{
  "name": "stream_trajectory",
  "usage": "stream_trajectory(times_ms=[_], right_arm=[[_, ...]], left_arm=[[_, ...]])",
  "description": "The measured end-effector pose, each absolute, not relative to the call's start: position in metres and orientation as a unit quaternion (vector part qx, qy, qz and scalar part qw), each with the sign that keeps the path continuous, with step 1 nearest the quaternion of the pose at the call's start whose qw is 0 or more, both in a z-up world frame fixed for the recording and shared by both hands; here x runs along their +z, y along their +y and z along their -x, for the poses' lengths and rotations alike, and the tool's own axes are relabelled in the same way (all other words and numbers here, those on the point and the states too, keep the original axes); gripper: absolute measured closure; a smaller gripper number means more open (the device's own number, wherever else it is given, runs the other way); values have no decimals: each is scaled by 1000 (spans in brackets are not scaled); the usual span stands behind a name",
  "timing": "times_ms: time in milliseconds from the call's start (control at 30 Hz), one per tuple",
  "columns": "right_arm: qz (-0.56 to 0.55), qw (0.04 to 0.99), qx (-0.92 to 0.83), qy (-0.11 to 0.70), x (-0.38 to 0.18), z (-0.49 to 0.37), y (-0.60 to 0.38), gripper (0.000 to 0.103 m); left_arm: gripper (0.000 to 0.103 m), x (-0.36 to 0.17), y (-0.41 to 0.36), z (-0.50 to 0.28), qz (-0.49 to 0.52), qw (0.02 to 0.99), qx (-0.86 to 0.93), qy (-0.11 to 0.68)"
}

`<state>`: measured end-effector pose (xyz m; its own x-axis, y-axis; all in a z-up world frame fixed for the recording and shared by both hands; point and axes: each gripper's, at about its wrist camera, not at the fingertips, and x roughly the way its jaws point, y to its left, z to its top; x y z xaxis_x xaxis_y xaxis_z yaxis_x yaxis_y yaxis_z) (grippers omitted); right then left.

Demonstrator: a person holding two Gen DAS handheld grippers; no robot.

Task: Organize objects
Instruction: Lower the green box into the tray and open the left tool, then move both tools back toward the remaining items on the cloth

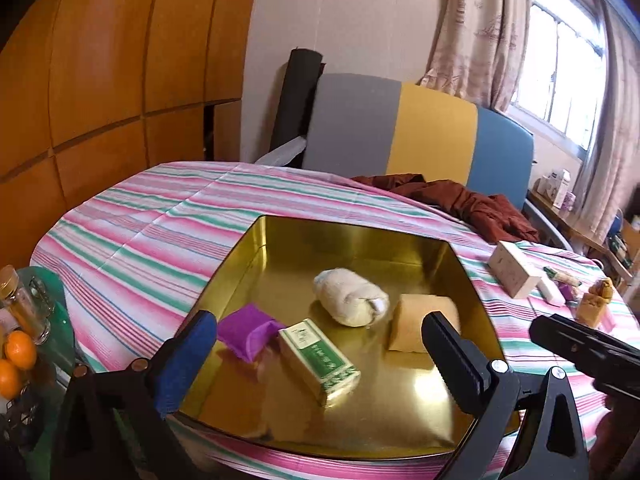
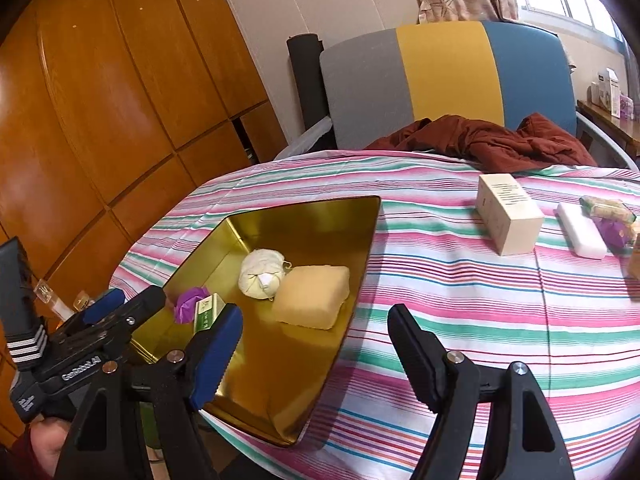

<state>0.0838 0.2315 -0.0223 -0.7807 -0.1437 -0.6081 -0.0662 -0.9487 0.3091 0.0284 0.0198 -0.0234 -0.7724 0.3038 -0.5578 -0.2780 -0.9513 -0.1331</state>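
Blk grippers point(image 2: 316, 340), one blue jaw pad each.

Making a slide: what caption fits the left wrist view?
Open left gripper above gold tray holding four items.

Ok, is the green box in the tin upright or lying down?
Lying down: the green box rests on its long side on the gold tin floor.

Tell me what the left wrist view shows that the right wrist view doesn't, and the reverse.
Only the left wrist view shows the oranges and a glass jar at the table's left edge. Only the right wrist view shows the left gripper from outside, open over the gold tray. Both show the tray holding the purple item, green box, rolled cloth and tan sponge, plus the white box outside it.
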Motion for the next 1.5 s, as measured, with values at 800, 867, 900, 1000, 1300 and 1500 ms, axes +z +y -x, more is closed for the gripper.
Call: stream_trajectory(times_ms=[800,867,900,1000,1300,1500], right_arm=[[-346,-129,-913,-171,-57,-151,367,27],[-346,-144,-910,-175,-61,-157,381,27],[-348,-150,-908,-177,-63,-159,387,27],[-351,-169,-904,-176,-67,-165,405,27],[-344,-177,-909,-157,-66,-142,447,27],[-348,-187,-906,-153,-70,-91,476,27]], left_arm=[[0,-13,120,-55,339,269,902,-6],[0,-12,134,-58,342,284,896,2],[0,-11,140,-60,342,288,894,5],[0,-9,161,-65,344,304,888,20],[0,-19,207,-69,370,324,870,42],[0,-30,224,-70,387,318,864,54]])
